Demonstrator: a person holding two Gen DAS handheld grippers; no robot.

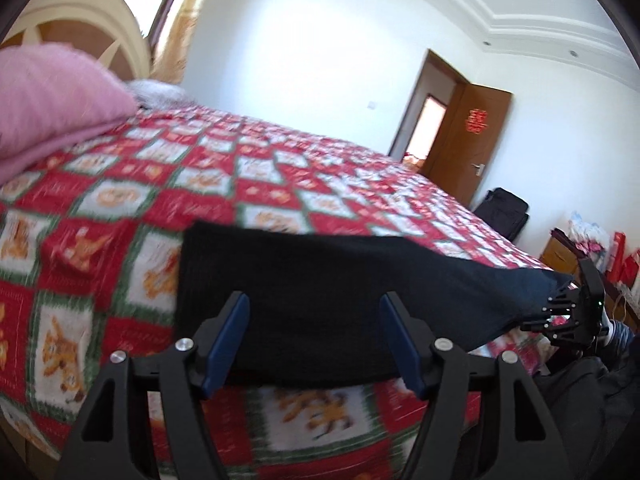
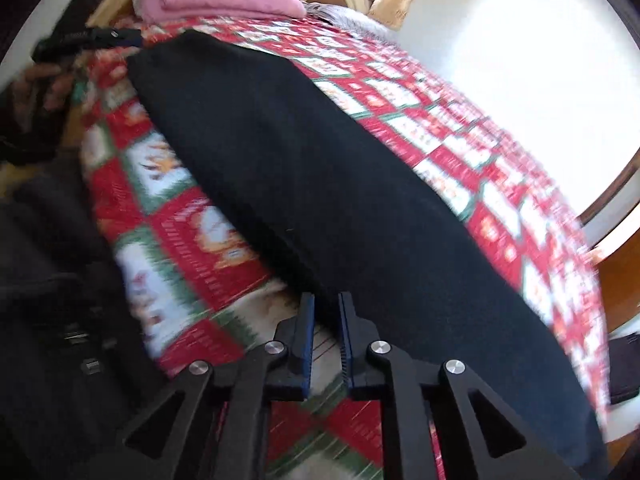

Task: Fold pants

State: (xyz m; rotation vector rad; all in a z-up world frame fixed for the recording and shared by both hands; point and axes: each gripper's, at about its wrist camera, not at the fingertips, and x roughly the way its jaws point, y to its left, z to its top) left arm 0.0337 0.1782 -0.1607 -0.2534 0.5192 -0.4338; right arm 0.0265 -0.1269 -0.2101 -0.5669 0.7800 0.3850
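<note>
Left wrist view is showing the pants (image 1: 320, 300) lying as a long black band across the red patterned bed (image 1: 120, 208), near its front edge. The left gripper (image 1: 314, 340) is sitting with its jaws standing wide, one blue pad on each side of the cloth's near portion, and neither pad is pressing on it, so nothing is being held there. At the far right the right gripper (image 1: 560, 312) is meeting the tapered end of the pants, which is looking lifted off the bed there. A pink blanket (image 1: 52, 100) is lying folded near the headboard.

Right wrist view is looking along the pants (image 2: 340, 200) from that end. The right gripper (image 2: 325, 320) is showing its jaws drawn nearly together with the near edge of the black cloth running in at their tips; it is probably being pinched, though blur is making the contact hard to confirm.

My reading is that an end-to-end fold is being set up: one end is being caught while the other waits. The next move seems to call for the left jaws to close on the cloth so both ends can be carried together evenly.

Both views are smeared by motion. The waistband, the seams and how many layers are already stacked are impossible to make out, and the pants' lower right part is running out of the right wrist view.
</note>
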